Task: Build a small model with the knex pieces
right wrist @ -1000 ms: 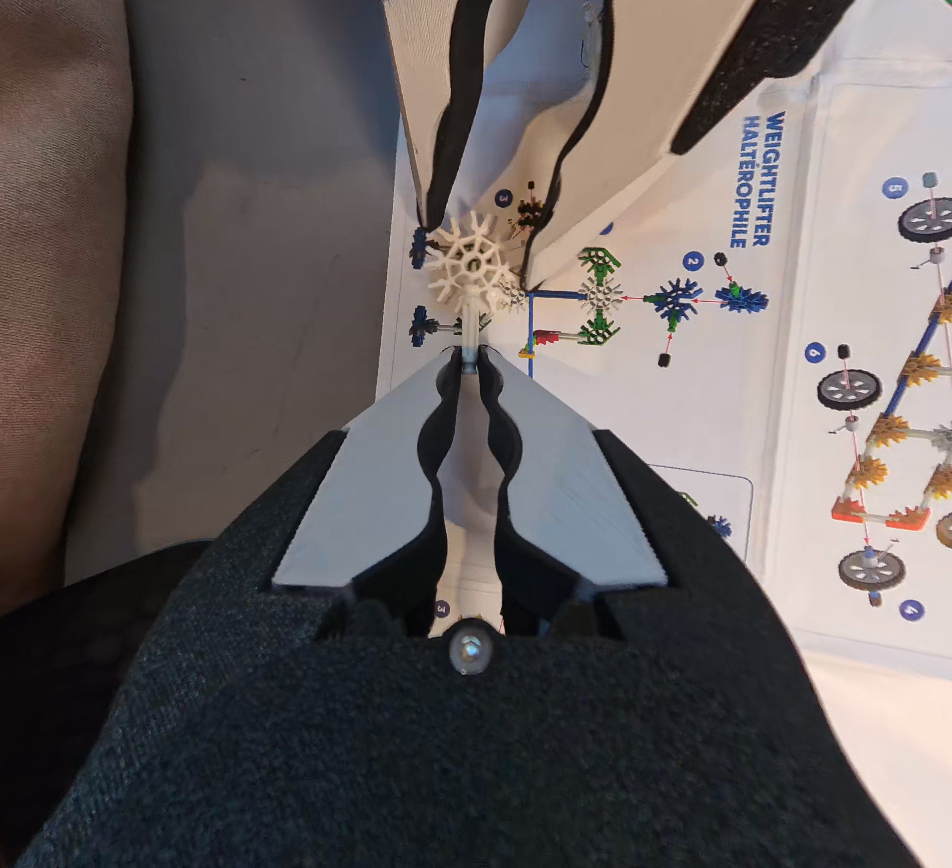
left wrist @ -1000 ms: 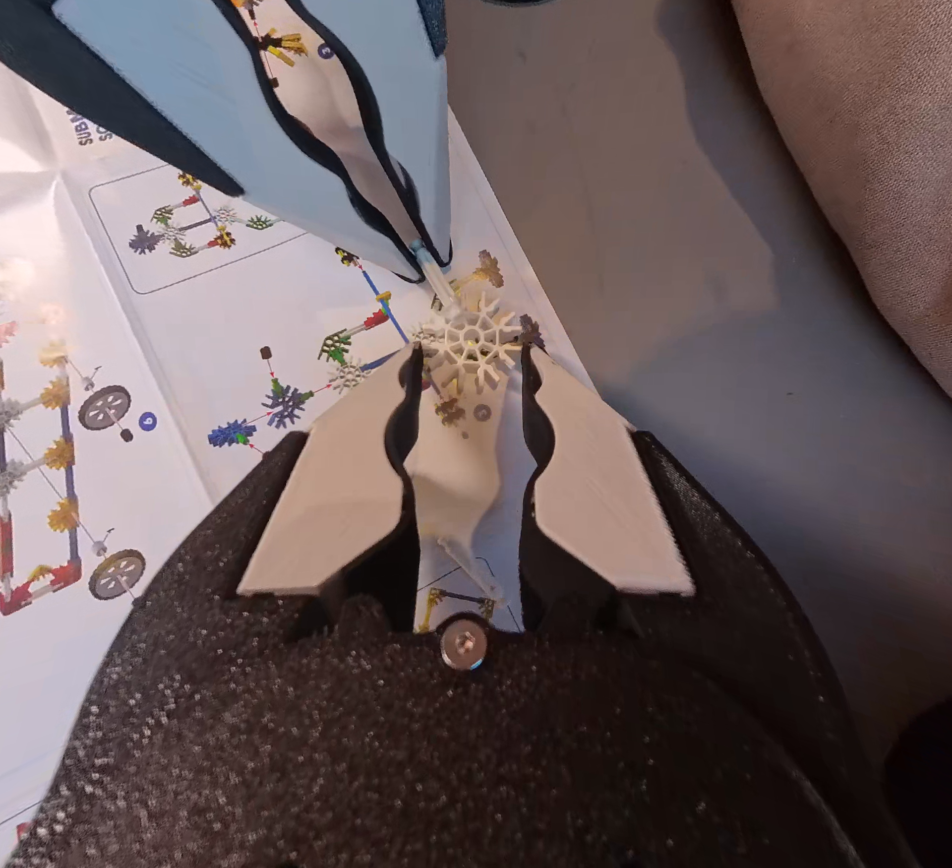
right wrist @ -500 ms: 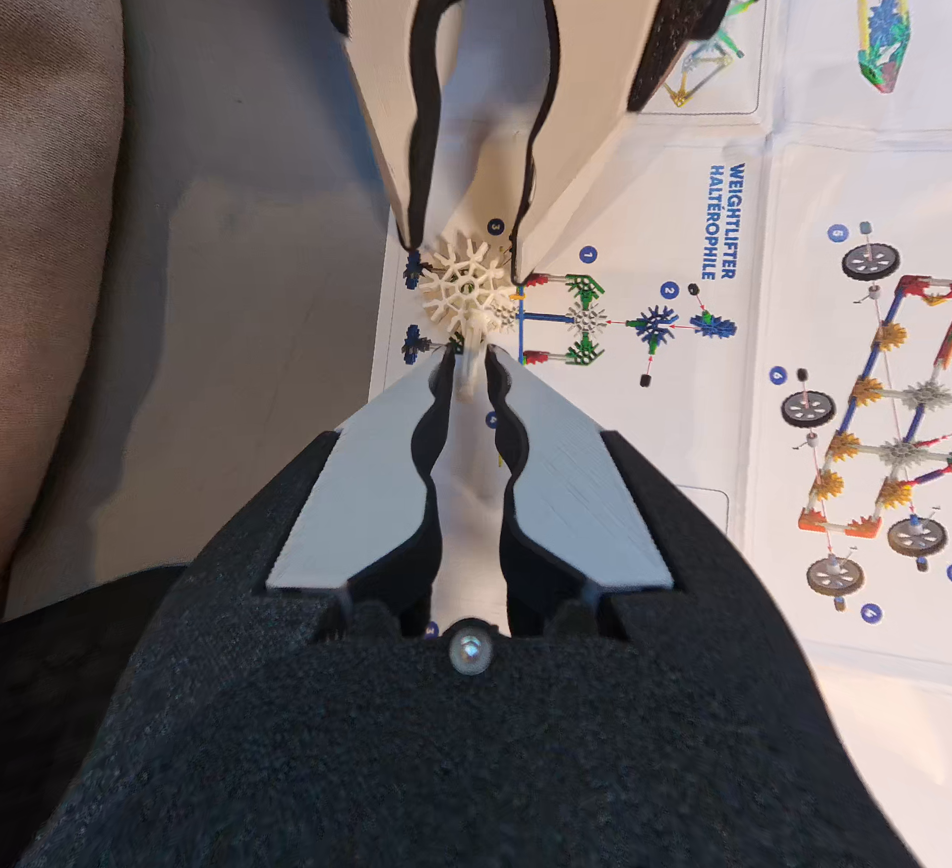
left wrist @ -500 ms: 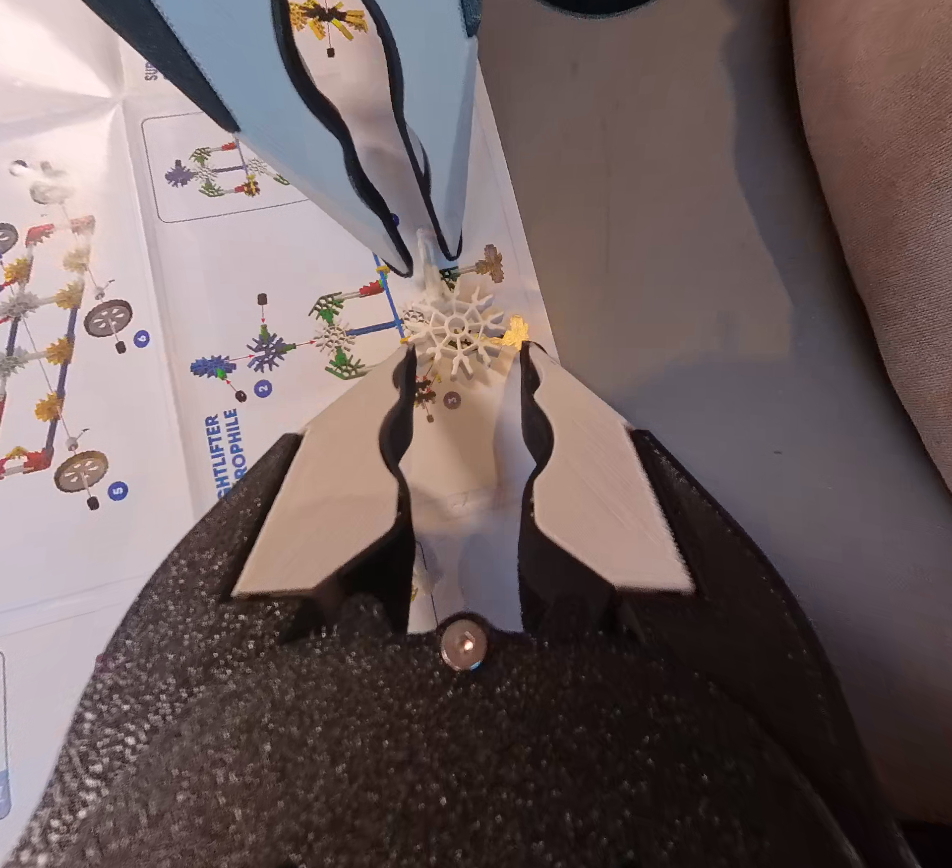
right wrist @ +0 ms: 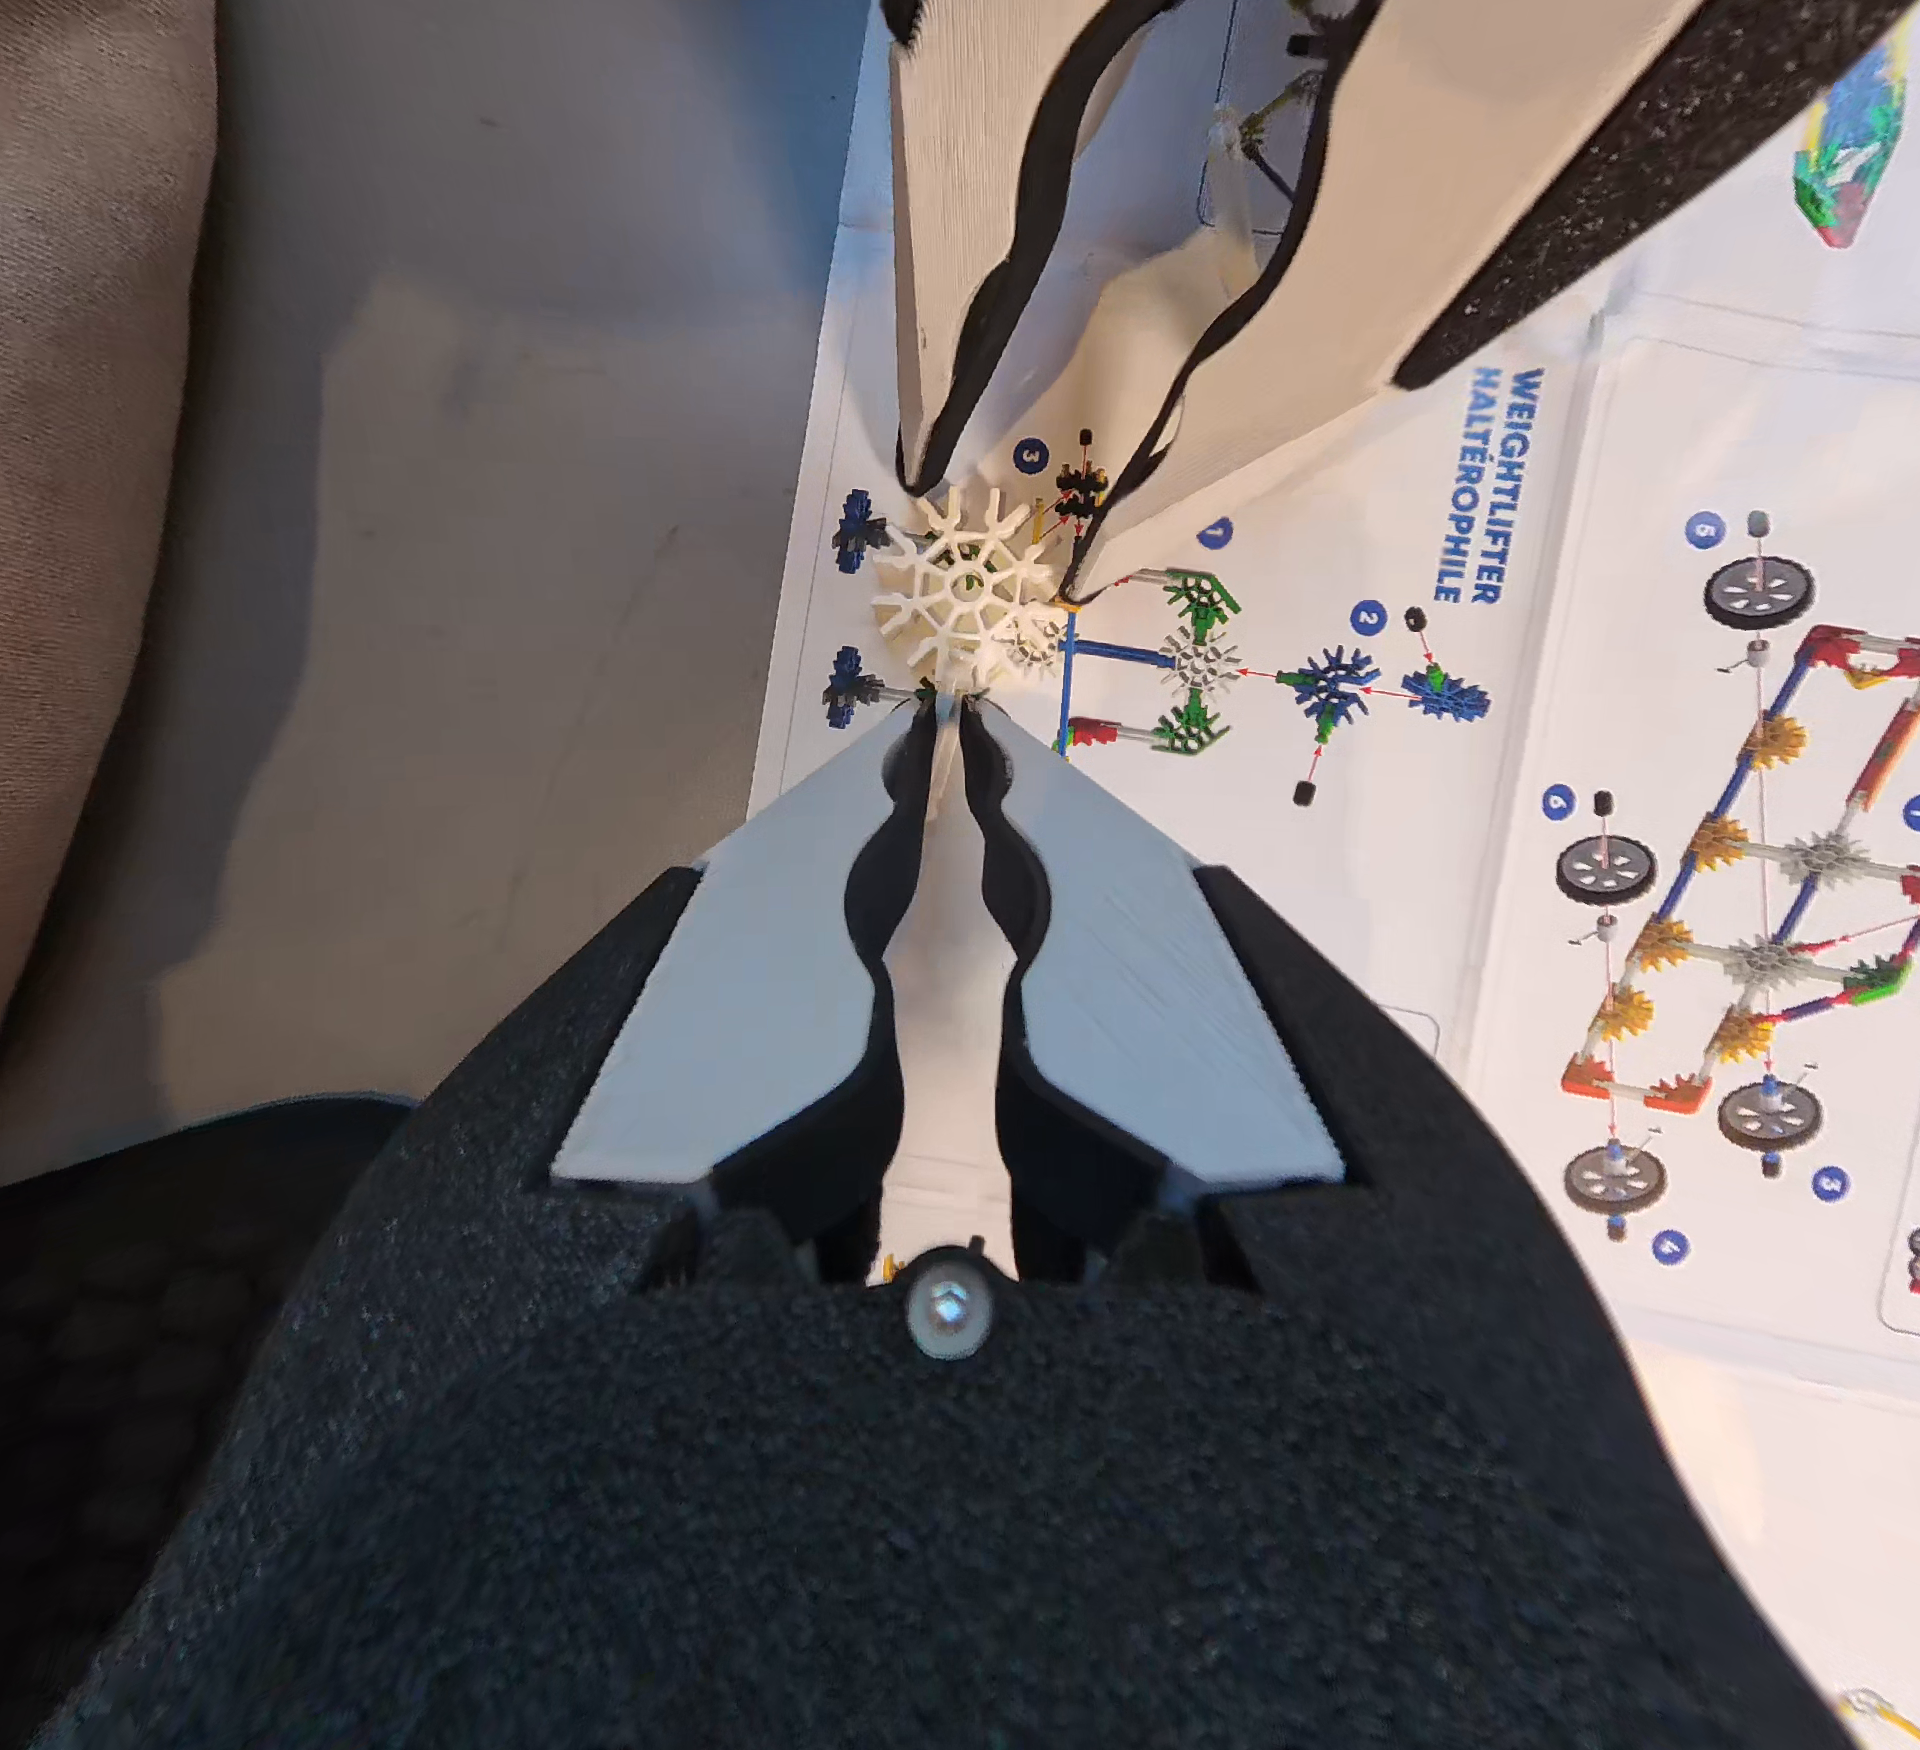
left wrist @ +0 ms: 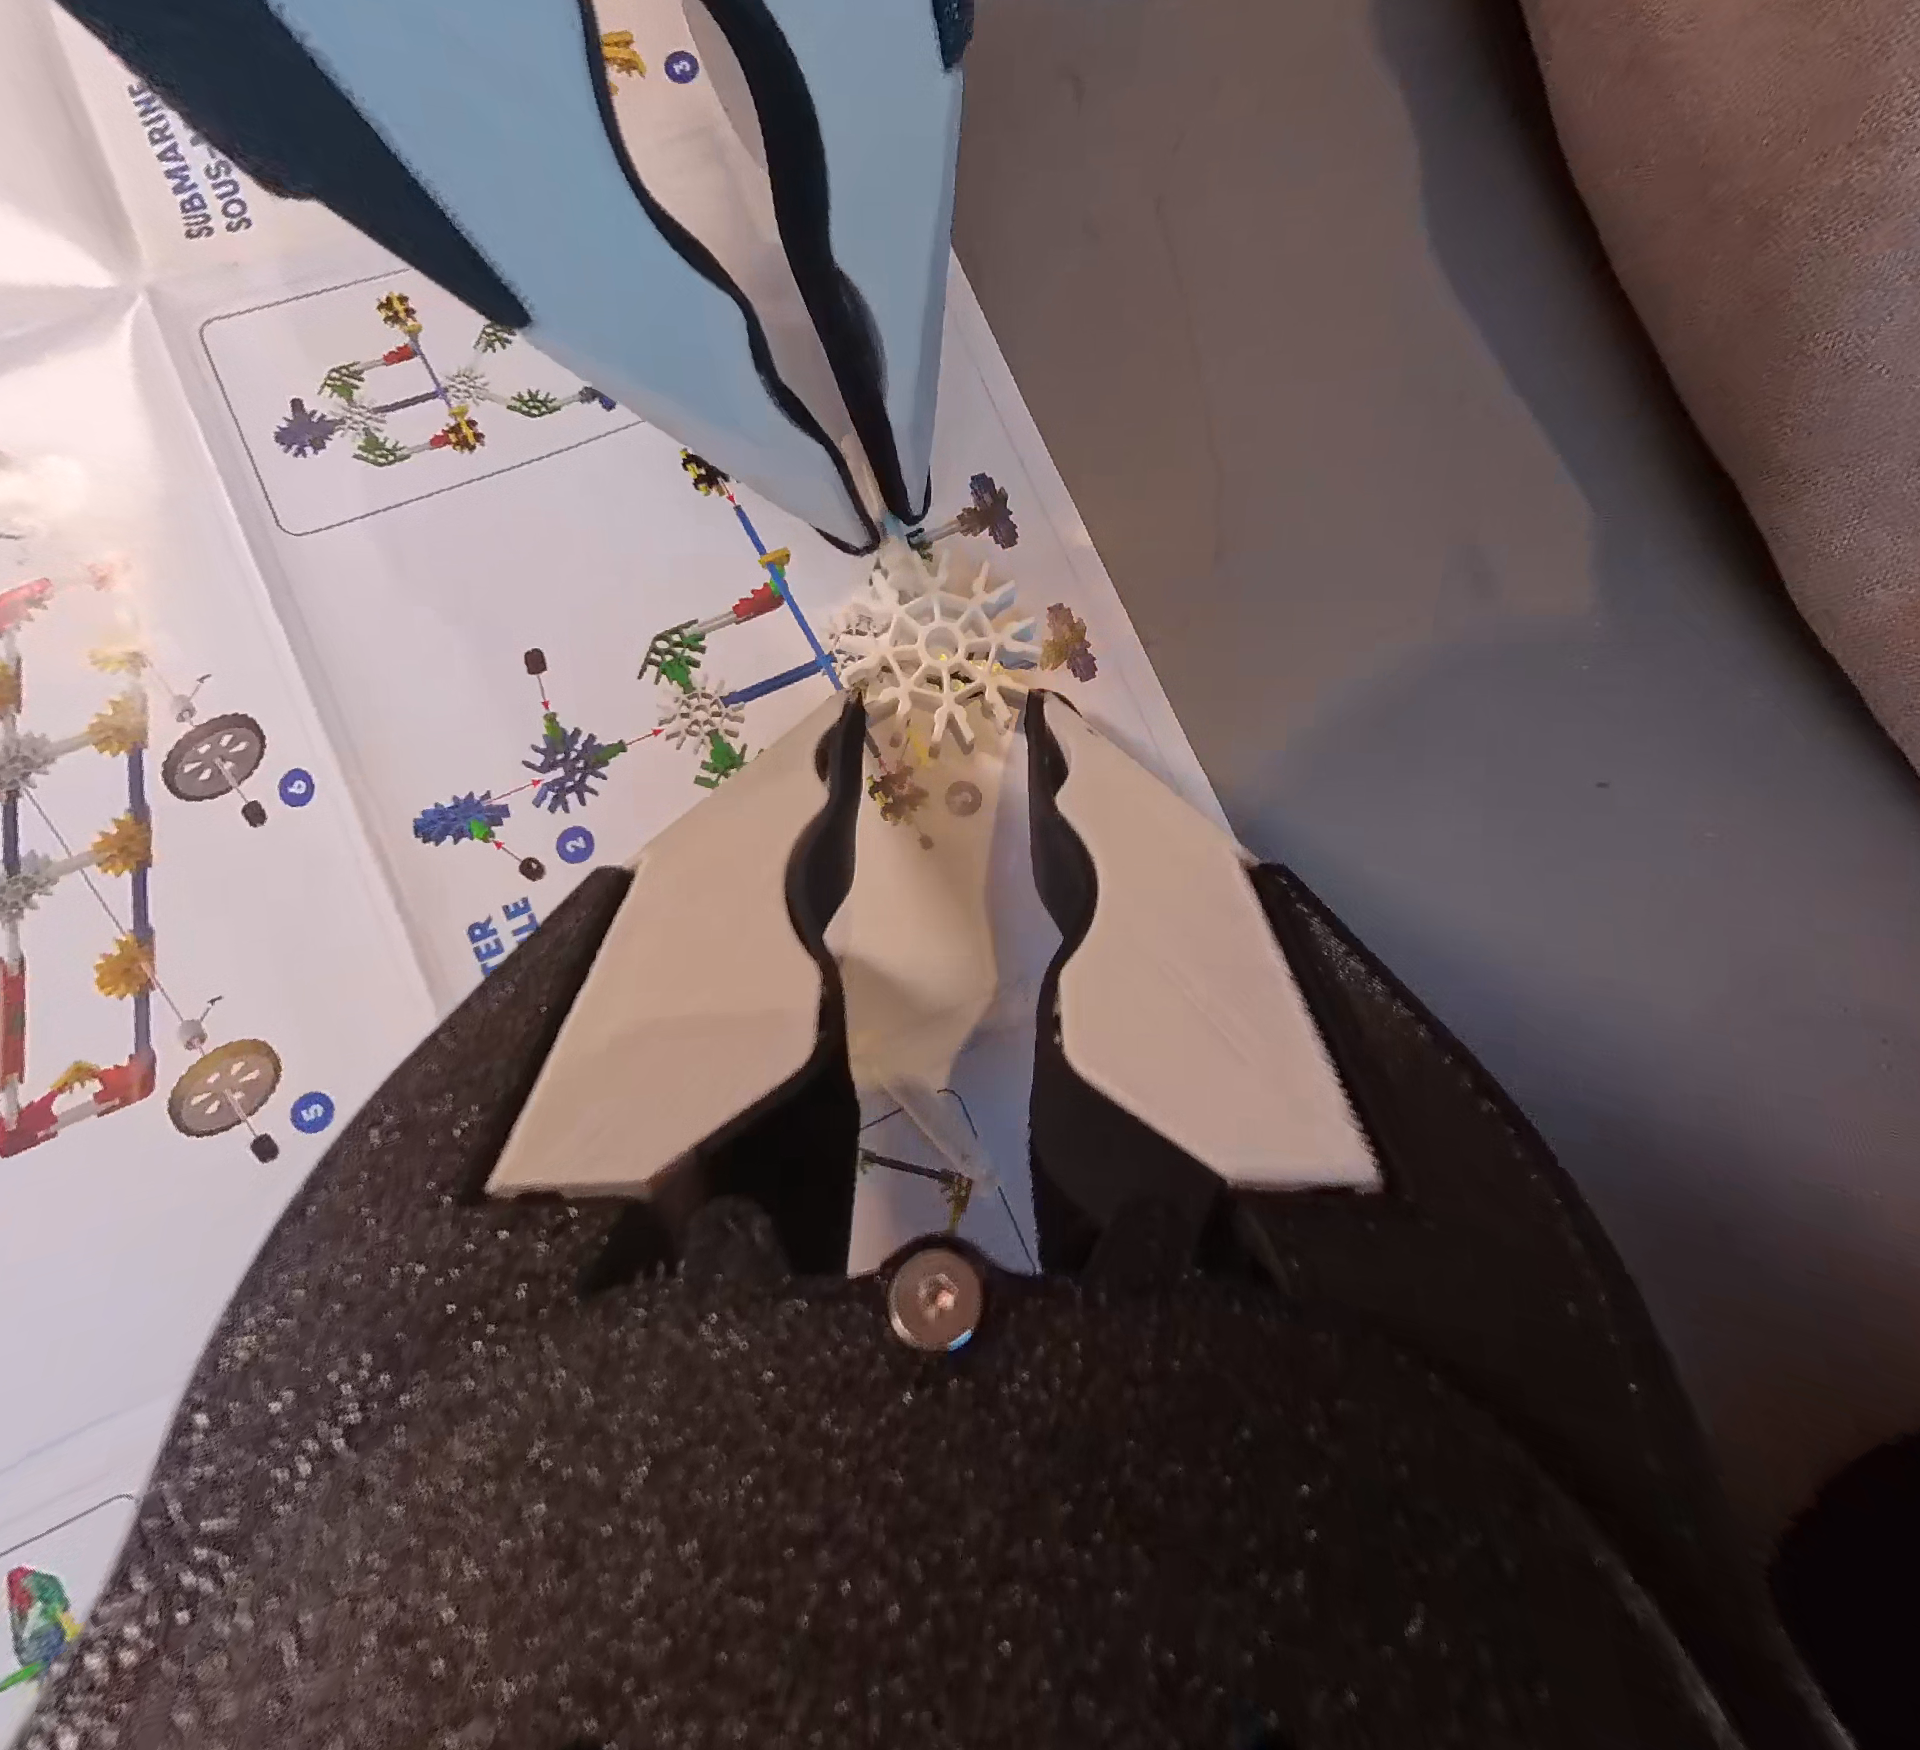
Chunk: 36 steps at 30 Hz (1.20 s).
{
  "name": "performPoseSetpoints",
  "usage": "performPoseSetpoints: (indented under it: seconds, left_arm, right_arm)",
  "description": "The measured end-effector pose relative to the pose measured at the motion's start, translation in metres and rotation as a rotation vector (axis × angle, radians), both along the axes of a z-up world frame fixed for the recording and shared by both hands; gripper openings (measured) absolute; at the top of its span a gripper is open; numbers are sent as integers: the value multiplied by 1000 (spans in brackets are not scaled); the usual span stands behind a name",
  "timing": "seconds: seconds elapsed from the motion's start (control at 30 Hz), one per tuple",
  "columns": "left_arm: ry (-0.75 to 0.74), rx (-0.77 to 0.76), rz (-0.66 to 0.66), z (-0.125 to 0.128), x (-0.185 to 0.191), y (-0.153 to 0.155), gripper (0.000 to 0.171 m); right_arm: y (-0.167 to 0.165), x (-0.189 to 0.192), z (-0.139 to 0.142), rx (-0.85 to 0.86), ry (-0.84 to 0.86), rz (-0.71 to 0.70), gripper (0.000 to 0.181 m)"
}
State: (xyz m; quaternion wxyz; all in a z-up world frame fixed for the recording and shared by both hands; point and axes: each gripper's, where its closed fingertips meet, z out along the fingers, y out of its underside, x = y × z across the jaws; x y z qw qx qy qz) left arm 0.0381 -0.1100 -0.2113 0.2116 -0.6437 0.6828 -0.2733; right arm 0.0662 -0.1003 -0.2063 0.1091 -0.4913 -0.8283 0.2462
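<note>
A white snowflake-shaped connector [left wrist: 935, 656] is gripped by its edges between the tips of my left gripper [left wrist: 940, 708], just above a printed instruction sheet [left wrist: 312, 578]. My right gripper [right wrist: 943, 715] is shut on a thin white rod [right wrist: 940, 755] whose far end meets the connector's [right wrist: 961, 604] rim. In the left wrist view the right gripper [left wrist: 888, 537] comes down from the top, tips closed at the connector's upper edge. In the right wrist view the left gripper [right wrist: 992, 542] reaches in from the top. The rod is mostly hidden between the pads.
The instruction sheet [right wrist: 1455, 765], with coloured building diagrams, lies on a grey surface [left wrist: 1351, 557]. A beige cushion [left wrist: 1766, 246] borders the grey surface and also shows in the right wrist view [right wrist: 83, 350]. A pale thin piece [left wrist: 935, 1139] lies on the sheet under my left gripper. My two grippers' fingertips are within a few centimetres of each other. The pale thin piece [left wrist: 935, 1139] lies around 8 centimeters away from my left fingertips. Seen from the right wrist view [right wrist: 1251, 188] as well.
Both grippers have swung slightly together over the sheet and back, so the diagrams sit differently in view. The connector and rod stay held and joined throughout.
</note>
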Motion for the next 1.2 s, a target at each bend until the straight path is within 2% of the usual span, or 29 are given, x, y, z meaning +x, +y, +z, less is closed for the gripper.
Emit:
performPoseSetpoints:
  seconds: [0.27, 0.43, 0.6, 0.7, 1.2]
  left_arm:
    - [9, -39, -65, 1, -1, 2, 26]
    - [-8, -16, -26, 4, -3, 4, 33]
    - [-13, 11, 25, 3, -3, 1, 38]
    - [-20, 14, 37, 0, 1, -1, 43]
    - [-67, 7, 29, -1, 6, 1, 35]
  right_arm:
    - [-2, -2, -1, 44, -28, 52, 6]
    - [0, 0, 3, 19, 19, 4, 10]
    - [-4, -6, 9, -19, 70, -41, 1]
    - [-5, -7, 4, -32, 51, -47, 1]
    - [-5, -9, 3, -101, -102, -88, 0]
